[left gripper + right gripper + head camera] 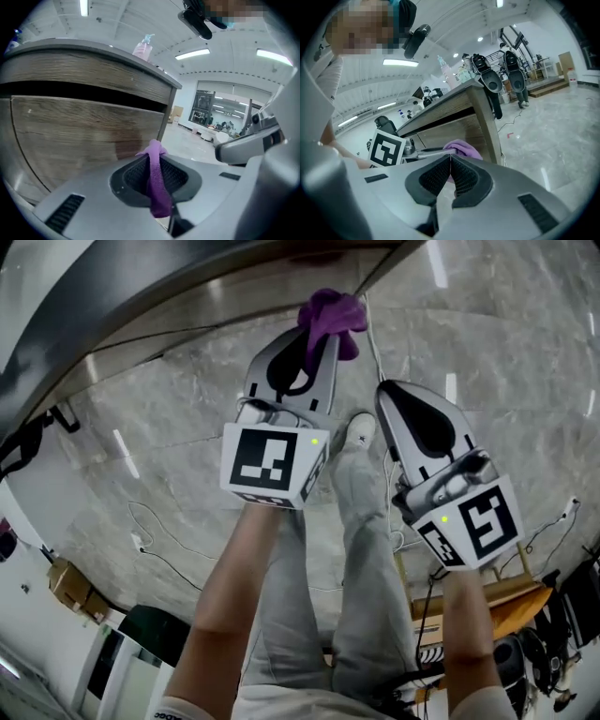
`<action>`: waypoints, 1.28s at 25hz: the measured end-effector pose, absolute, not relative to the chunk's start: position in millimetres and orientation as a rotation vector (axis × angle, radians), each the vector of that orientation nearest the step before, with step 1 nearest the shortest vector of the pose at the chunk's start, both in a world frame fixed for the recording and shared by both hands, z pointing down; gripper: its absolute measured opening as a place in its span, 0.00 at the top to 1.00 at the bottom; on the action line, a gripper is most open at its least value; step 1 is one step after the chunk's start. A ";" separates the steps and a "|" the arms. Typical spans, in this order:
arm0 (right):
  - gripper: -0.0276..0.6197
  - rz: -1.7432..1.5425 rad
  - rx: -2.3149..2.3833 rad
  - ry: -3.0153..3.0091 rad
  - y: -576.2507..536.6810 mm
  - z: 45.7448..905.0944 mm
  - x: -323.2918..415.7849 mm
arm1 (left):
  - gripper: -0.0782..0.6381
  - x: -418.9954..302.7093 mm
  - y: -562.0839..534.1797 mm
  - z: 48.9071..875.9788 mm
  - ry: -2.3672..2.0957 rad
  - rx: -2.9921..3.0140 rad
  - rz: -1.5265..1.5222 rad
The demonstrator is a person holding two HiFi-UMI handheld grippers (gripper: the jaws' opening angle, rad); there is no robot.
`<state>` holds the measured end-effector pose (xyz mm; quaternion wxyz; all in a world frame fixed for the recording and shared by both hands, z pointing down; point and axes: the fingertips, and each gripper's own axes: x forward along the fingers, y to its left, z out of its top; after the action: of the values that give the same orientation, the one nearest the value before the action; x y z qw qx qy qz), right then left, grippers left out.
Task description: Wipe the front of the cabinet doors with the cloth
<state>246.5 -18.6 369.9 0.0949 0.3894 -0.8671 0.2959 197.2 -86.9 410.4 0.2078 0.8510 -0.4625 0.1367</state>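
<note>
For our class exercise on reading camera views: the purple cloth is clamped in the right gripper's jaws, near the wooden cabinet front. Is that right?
Not quite: the purple cloth is clamped in the jaws of the left gripper, near the wooden cabinet front, as the left gripper view shows. The jaws of the right gripper are shut on nothing.
</note>
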 end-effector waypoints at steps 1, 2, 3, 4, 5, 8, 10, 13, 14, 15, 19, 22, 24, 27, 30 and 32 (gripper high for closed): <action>0.91 0.886 1.169 -2.565 -17.0 371.5 254.2 | 0.82 207.8 -89.4 411.4 -1.268 2.381 0.389; 0.91 0.894 1.183 -2.559 -15.5 372.9 261.8 | 0.82 217.4 -92.2 412.1 -1.253 2.392 0.397; 0.91 0.901 1.196 -2.553 -14.3 374.4 269.3 | 0.82 226.1 -95.3 413.0 -1.241 2.401 0.404; 0.91 0.907 1.209 -2.548 -13.3 376.2 276.6 | 0.82 233.7 -98.5 414.4 -1.232 2.408 0.410; 0.91 0.913 1.221 -2.542 -12.5 378.6 283.4 | 0.82 240.2 -101.8 416.2 -1.226 2.415 0.414; 0.91 0.922 1.263 -2.521 -11.1 385.9 301.6 | 0.82 254.3 -111.0 421.5 -1.214 2.432 0.426; 0.91 0.927 1.300 -2.506 -12.0 388.8 311.1 | 0.82 260.0 -116.6 423.8 -1.204 2.441 0.434; 0.91 0.937 1.352 -2.481 -15.4 390.7 318.0 | 0.82 261.2 -123.1 426.8 -1.188 2.447 0.442; 0.91 0.939 1.364 -2.474 -16.4 391.7 318.3 | 0.82 260.0 -124.6 428.0 -1.184 2.449 0.442; 0.91 0.940 1.374 -2.468 -17.1 392.9 317.6 | 0.82 258.1 -125.9 429.2 -1.183 2.450 0.441; 0.91 0.940 1.407 -2.458 -16.2 396.3 306.6 | 0.82 244.2 -128.9 433.3 -1.191 2.446 0.433; 0.91 0.942 1.419 -2.454 -16.4 397.8 292.2 | 0.82 227.1 -132.2 434.7 -1.201 2.437 0.428; 0.91 0.942 1.420 -2.454 -17.1 397.1 279.6 | 0.82 212.6 -134.3 433.9 -1.208 2.434 0.427; 0.91 0.933 1.408 -2.456 -19.3 393.9 257.6 | 0.82 187.0 -138.0 432.0 -1.225 2.427 0.427; 0.91 0.923 1.390 -2.461 -20.4 392.9 237.3 | 0.82 161.1 -140.3 432.5 -1.254 2.404 0.419; 0.91 0.916 1.374 -2.464 -20.3 393.8 225.6 | 0.82 145.9 -140.1 433.8 -1.272 2.390 0.415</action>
<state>225.6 -20.3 393.8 0.0876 0.4616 -0.8274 0.3077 145.9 -140.1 433.8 0.1999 0.8551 -0.4549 0.1483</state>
